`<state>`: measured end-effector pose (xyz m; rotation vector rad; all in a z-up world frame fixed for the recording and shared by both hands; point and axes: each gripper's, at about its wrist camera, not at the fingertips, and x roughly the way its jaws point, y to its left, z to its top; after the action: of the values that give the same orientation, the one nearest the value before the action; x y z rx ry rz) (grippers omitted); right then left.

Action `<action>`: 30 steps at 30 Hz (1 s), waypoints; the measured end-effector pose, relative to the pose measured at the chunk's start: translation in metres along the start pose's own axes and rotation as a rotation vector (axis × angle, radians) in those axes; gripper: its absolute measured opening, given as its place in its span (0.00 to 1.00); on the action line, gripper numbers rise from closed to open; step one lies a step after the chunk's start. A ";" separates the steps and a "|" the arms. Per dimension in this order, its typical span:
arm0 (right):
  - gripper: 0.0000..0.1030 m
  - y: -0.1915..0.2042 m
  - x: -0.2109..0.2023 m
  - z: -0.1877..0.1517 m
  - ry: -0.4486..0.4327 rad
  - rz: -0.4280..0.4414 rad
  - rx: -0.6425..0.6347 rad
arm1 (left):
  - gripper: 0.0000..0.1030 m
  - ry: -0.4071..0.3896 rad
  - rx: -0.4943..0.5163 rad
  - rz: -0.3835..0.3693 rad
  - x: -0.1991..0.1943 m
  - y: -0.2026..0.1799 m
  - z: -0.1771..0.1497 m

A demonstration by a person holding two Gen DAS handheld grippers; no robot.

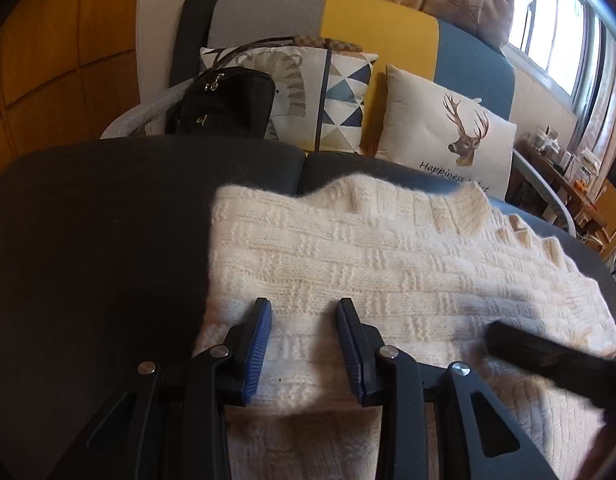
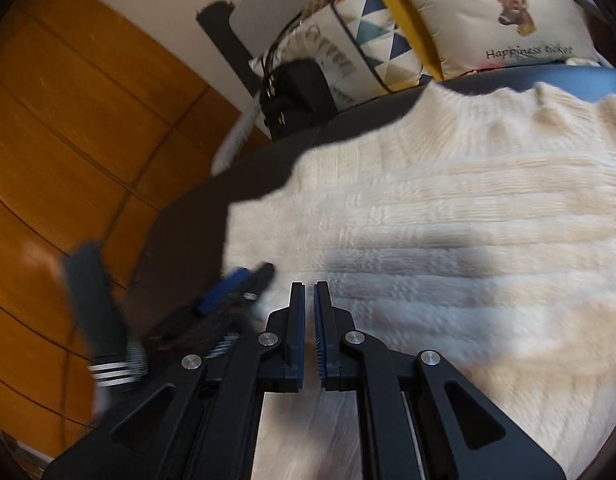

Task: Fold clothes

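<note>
A cream knitted sweater (image 1: 388, 256) (image 2: 448, 220) lies spread on the dark sofa seat (image 1: 108, 220) (image 2: 196, 216), with its left edge folded straight. My left gripper (image 1: 304, 308) hovers over the sweater's near left part. Its blue-padded fingers (image 1: 260, 336) stand apart and only flat knit shows between them. My right gripper (image 2: 310, 286) is over the sweater's near edge, jaws shut with nothing between them. It appears as a dark blur (image 1: 548, 356) at the right of the left wrist view. The left gripper shows blurred (image 2: 236, 284) to the left in the right wrist view.
A black bag (image 1: 228, 104) (image 2: 296, 96), a triangle-pattern cushion (image 1: 340, 96) and a deer cushion (image 1: 448, 132) (image 2: 500, 16) lean on the sofa back. Orange wood panels (image 2: 68, 120) stand left. A cluttered shelf (image 1: 568, 168) and window (image 1: 556, 28) are at the right.
</note>
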<state>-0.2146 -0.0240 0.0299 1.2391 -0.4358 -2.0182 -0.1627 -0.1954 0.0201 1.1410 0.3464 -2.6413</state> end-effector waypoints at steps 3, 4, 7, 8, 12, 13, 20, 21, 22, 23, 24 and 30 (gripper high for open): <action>0.01 -0.011 0.004 -0.003 0.000 -0.017 0.007 | 0.33 -0.006 0.022 0.022 0.000 -0.004 -0.001; 0.01 -0.017 0.000 -0.005 -0.012 -0.018 0.015 | 0.33 -0.006 0.024 0.024 0.000 -0.004 -0.002; 0.01 -0.033 -0.022 -0.013 -0.058 -0.065 0.033 | 0.33 -0.006 0.016 0.012 -0.001 -0.001 -0.001; 0.01 -0.042 -0.031 -0.015 -0.076 -0.080 0.049 | 0.33 -0.006 0.008 0.003 -0.002 0.000 -0.002; 0.01 -0.078 -0.066 -0.024 -0.151 -0.133 0.122 | 0.34 -0.004 -0.006 -0.014 -0.002 0.003 -0.002; 0.01 -0.089 -0.076 -0.026 -0.170 -0.138 0.149 | 0.34 -0.004 -0.005 -0.013 -0.002 0.002 -0.002; 0.04 -0.129 -0.123 -0.033 -0.254 -0.170 0.275 | 0.34 -0.005 -0.002 -0.009 -0.002 0.002 -0.001; 0.06 -0.123 -0.124 -0.031 -0.262 -0.159 0.274 | 0.34 -0.005 -0.003 -0.009 -0.001 0.001 -0.001; 0.07 -0.113 -0.120 -0.026 -0.264 -0.117 0.247 | 0.34 -0.005 -0.002 -0.009 -0.001 0.001 -0.001; 0.07 -0.100 -0.113 -0.019 -0.257 -0.080 0.207 | 0.34 -0.006 -0.001 -0.007 -0.002 0.000 -0.001; 0.07 -0.086 -0.106 -0.012 -0.248 -0.043 0.166 | 0.34 -0.006 0.000 -0.005 -0.002 0.000 -0.002; 0.07 -0.019 -0.006 0.031 -0.086 0.036 0.058 | 0.35 -0.010 -0.001 -0.003 0.000 0.002 -0.003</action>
<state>-0.2472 -0.0085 0.0369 1.1735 -0.5574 -2.0467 -0.1602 -0.1962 0.0184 1.1268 0.3486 -2.6486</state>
